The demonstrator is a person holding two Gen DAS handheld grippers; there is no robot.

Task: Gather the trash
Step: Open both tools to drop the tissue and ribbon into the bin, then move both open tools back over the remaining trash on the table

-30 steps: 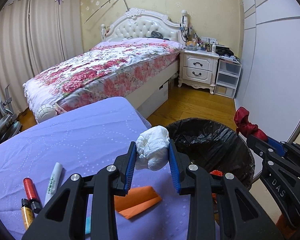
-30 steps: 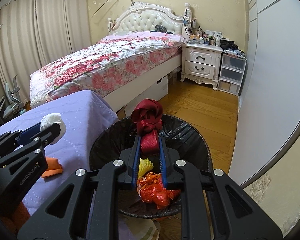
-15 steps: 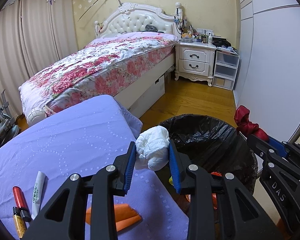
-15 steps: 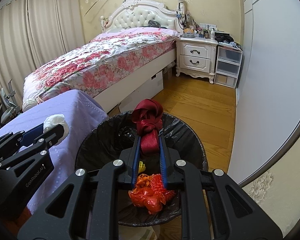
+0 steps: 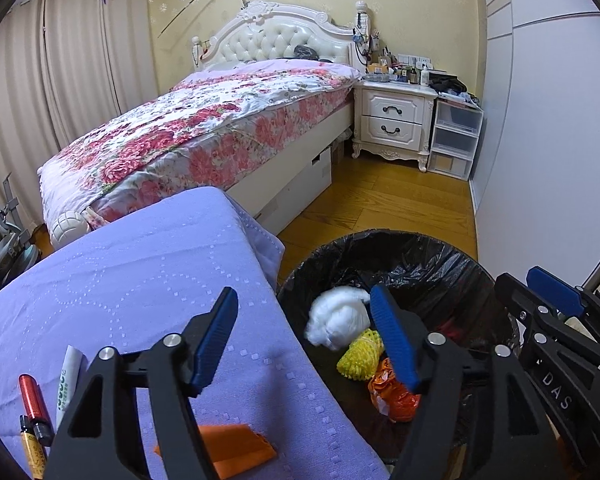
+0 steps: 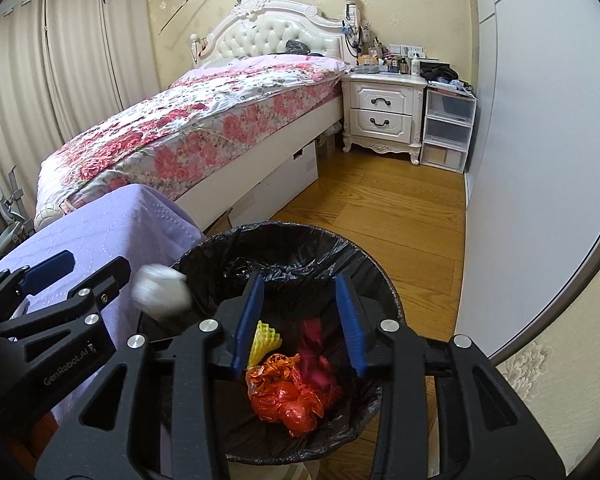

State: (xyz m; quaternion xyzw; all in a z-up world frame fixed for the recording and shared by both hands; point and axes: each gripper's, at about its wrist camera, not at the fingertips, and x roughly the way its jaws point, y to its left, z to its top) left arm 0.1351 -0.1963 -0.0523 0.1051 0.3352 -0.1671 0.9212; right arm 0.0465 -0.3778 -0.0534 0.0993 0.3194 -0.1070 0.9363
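Note:
A bin with a black liner [image 5: 412, 244] [image 6: 284, 236] stands by the purple-covered table [image 5: 132, 280]. My left gripper [image 5: 304, 312] is open at the bin's near left rim; a white tissue wad [image 5: 336, 316] [image 6: 160, 292] is loose and falling into the bin. My right gripper [image 6: 300, 296] is open above the bin; a red cloth [image 6: 316, 360] lies inside with a yellow foam net [image 6: 266, 338] and an orange-red bag [image 6: 288, 396]. An orange paper [image 5: 236, 452] lies on the table.
A red tube [image 5: 32, 404], a white tube [image 5: 68, 376] and a yellow item [image 5: 32, 448] lie at the table's left front. A floral bed [image 5: 204, 128], a white nightstand [image 5: 392, 120], plastic drawers [image 5: 456, 136] and a wardrobe wall [image 5: 548, 140] surround the wooden floor.
Both grippers have opened. The white tissue wad has left my left gripper and drops toward the bin. The red cloth has left my right gripper and lies in the bin.

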